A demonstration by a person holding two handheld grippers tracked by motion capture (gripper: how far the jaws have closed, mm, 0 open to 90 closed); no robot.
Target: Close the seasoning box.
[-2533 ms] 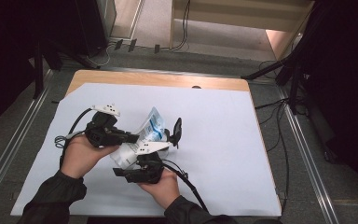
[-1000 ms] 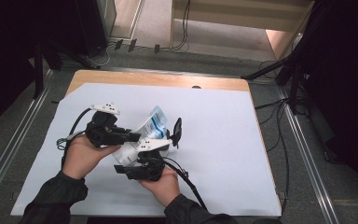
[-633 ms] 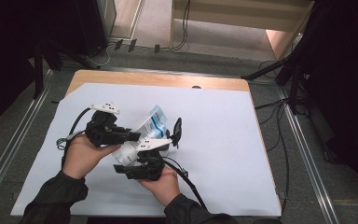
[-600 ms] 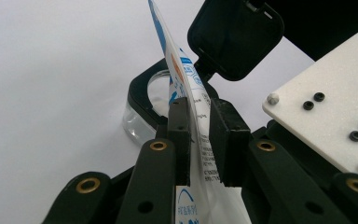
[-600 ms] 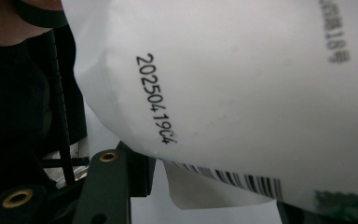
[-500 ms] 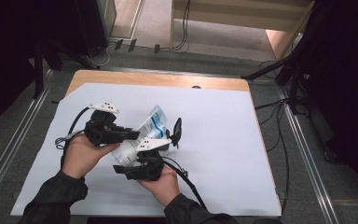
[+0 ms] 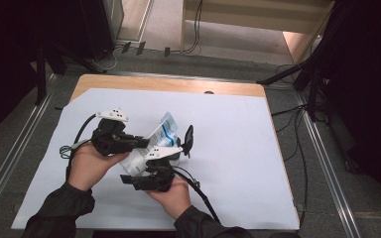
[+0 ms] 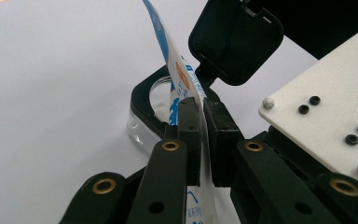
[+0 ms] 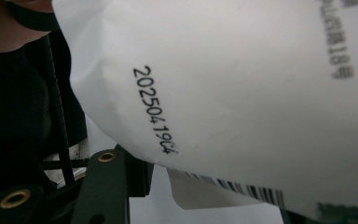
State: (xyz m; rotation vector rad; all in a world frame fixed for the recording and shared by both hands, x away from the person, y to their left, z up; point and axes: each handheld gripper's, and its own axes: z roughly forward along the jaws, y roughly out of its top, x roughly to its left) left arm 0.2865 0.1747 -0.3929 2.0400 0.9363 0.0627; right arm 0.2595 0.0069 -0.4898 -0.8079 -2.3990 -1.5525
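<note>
Two grippers. Your left gripper (image 8: 200, 135) pinches the white-and-blue pouch (image 8: 177, 79) edge-on, its long axis running beyond the jaws over the clear open-lidded container (image 8: 144, 116). Your right gripper's (image 7: 151, 171) jaw state: cannot tell; pouch directly ahead.

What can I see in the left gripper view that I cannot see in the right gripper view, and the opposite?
The left gripper view shows the left tool with its two jaws pressed together on the edge of the packet, and behind it a clear container with a black rim and open black lid. The right gripper view shows the packet's white back with the printed code 20250419C4 and a barcode. Both show the same packet and the white table cover.
</note>
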